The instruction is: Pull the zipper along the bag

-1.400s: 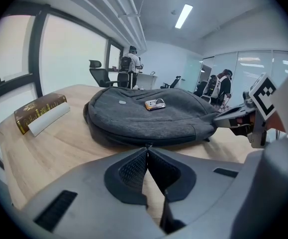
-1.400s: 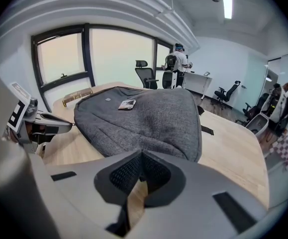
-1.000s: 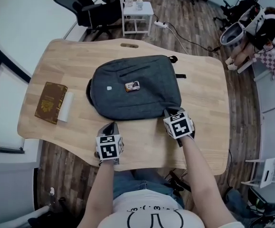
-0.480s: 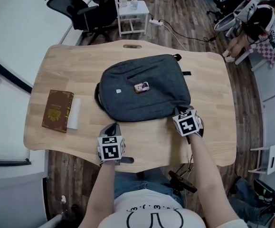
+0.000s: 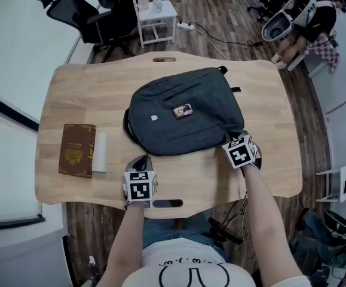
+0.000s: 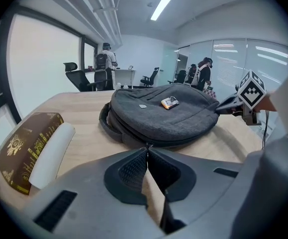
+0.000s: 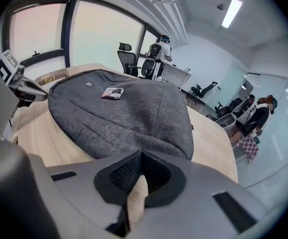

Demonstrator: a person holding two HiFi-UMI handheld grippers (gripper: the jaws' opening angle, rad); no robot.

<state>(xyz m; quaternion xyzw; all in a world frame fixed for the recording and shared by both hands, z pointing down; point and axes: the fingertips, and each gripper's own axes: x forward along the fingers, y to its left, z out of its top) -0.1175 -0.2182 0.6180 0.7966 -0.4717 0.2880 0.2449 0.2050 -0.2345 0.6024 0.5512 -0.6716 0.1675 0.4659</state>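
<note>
A dark grey backpack point(image 5: 181, 115) lies flat in the middle of the wooden table point(image 5: 83, 94), a small printed tag point(image 5: 183, 110) on top. My left gripper point(image 5: 142, 159) is shut just off the bag's near edge, left of centre. In the left gripper view its tips point(image 6: 147, 149) meet right before the backpack's point(image 6: 163, 113) zipper seam; I cannot tell whether they touch it. My right gripper point(image 5: 231, 138) is shut at the bag's near right corner. In the right gripper view its tips point(image 7: 142, 152) reach the backpack's point(image 7: 119, 116) rim, with no fabric visibly pinched.
A brown book point(image 5: 77, 150) with a white roll point(image 5: 100, 152) beside it lies at the table's left end. Office chairs and a white side table point(image 5: 155, 14) stand beyond the far edge. A person point(image 5: 310, 17) sits at the far right.
The head view has shifted, so the table sits higher and further right in the picture. Both grippers stay shut and keep their places by the bag.
</note>
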